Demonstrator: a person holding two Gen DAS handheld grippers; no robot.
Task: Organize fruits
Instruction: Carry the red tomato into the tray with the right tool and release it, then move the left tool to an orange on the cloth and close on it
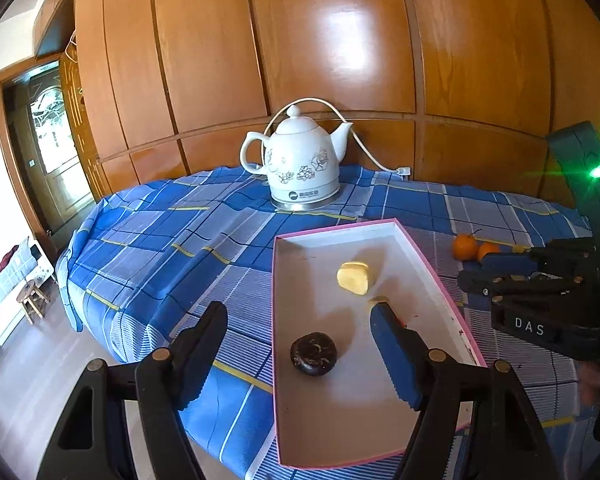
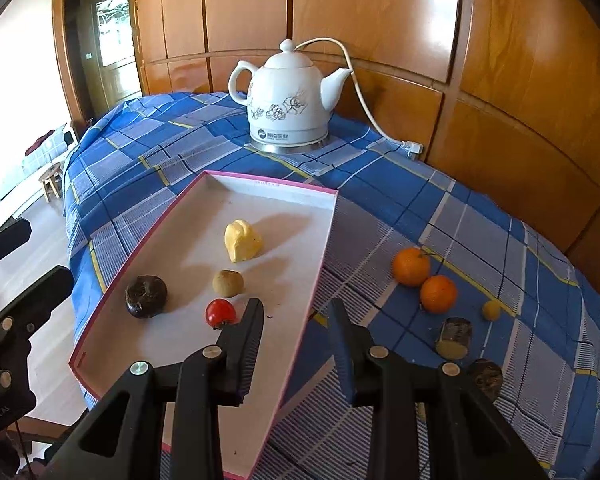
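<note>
A pink-rimmed white tray (image 2: 324, 240) lies on the blue checked cloth; it also shows in the left wrist view (image 1: 284, 420). In it lie a yellow fruit piece (image 2: 242, 241), a brown kiwi (image 2: 228, 282), a red tomato (image 2: 220, 313) and a dark round fruit (image 2: 145, 296). Two oranges (image 2: 411, 266) (image 2: 438, 293), a small yellow fruit (image 2: 491, 310), a cut dark piece (image 2: 454, 337) and another dark fruit (image 2: 486, 378) lie on the cloth to the right. My right gripper (image 2: 298, 344) is open and empty over the tray's right rim. My left gripper (image 1: 300, 344) is open and empty, around the dark round fruit (image 1: 313, 353).
A white ceramic electric kettle (image 2: 286, 98) with its cord stands at the back of the table against the wooden wall panels. The table edge drops to the floor on the left, where a small stool (image 2: 52, 180) stands.
</note>
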